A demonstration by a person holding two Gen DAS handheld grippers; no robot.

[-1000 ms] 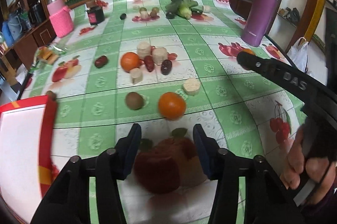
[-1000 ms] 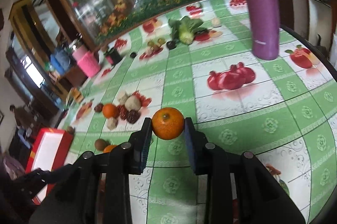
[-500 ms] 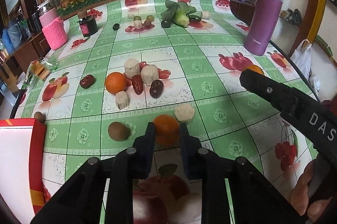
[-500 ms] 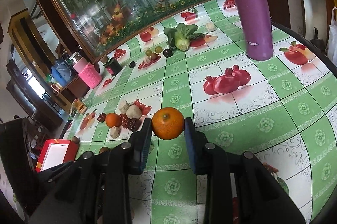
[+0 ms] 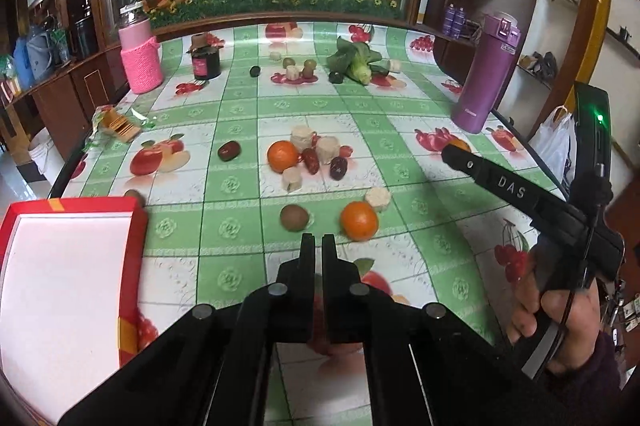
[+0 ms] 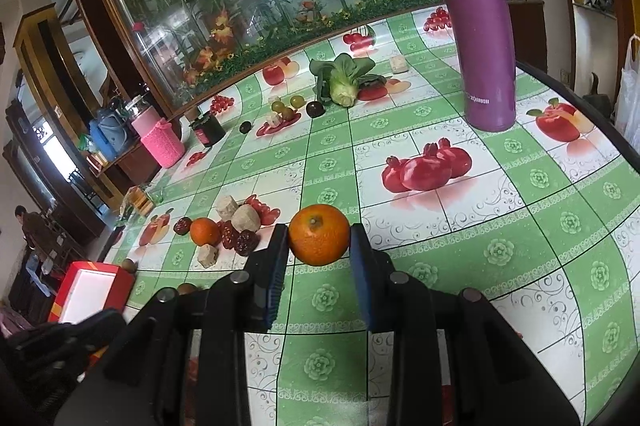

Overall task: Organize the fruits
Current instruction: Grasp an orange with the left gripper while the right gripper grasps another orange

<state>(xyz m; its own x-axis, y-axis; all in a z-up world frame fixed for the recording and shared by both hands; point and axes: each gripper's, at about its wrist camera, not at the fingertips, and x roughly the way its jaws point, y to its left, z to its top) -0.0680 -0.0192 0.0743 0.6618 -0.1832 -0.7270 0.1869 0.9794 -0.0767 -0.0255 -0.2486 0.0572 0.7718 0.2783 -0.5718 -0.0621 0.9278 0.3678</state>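
Sorting barely begun: one orange in hand, the red box bare.

Left wrist view: the left gripper (image 5: 318,246) hangs with its jaws nearly together and nothing between them, just short of a loose orange (image 5: 359,220) and a kiwi (image 5: 294,217); half a second ago those jaws flanked that orange, so the grab appears to have missed. The red box (image 5: 134,210) at left holds no fruit, and a second orange (image 5: 283,156) with dates and pale chunks lies mid-table. Right wrist view: the right gripper (image 6: 319,240) clamps a tangerine (image 6: 319,239) above the fruit-print tablecloth (image 6: 520,234), unchanged from before; the purple flask (image 6: 478,26) stands beyond.
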